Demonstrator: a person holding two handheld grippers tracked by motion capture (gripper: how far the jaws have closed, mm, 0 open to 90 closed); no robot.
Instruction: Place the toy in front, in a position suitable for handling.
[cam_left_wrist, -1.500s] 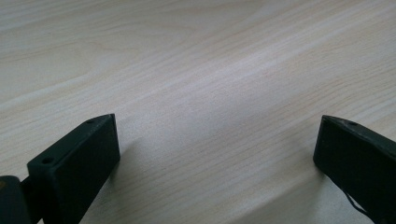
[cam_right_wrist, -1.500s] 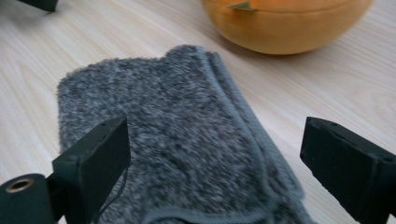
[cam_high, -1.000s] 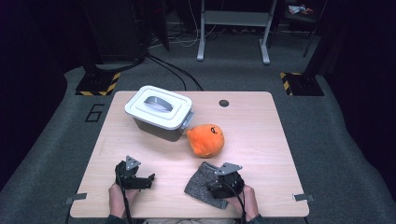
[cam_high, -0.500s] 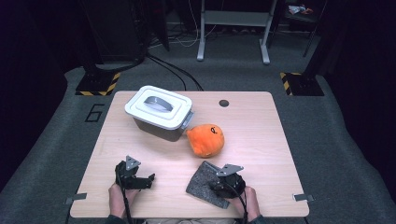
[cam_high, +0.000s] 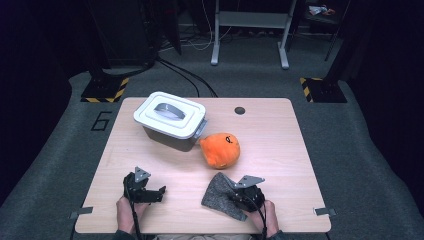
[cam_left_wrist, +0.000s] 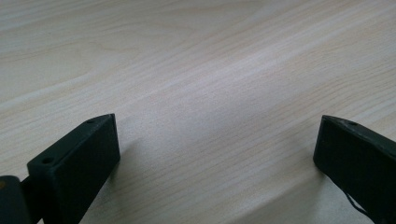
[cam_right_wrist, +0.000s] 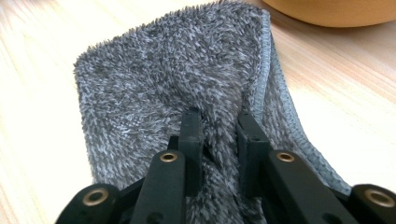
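Bare surface (cam_high: 280, 145) right of the orange plush (cam_high: 221, 150) and along the far edge, open for passing. Lidded grey bin (cam_high: 170, 121) stands far left-centre, plush just beside its near right corner, narrow gap between them. Grey cloth (cam_high: 218, 194) lies near the front edge, close below the plush. Front-left surface ahead of the left gripper (cam_high: 150, 192) is bare up to the bin.
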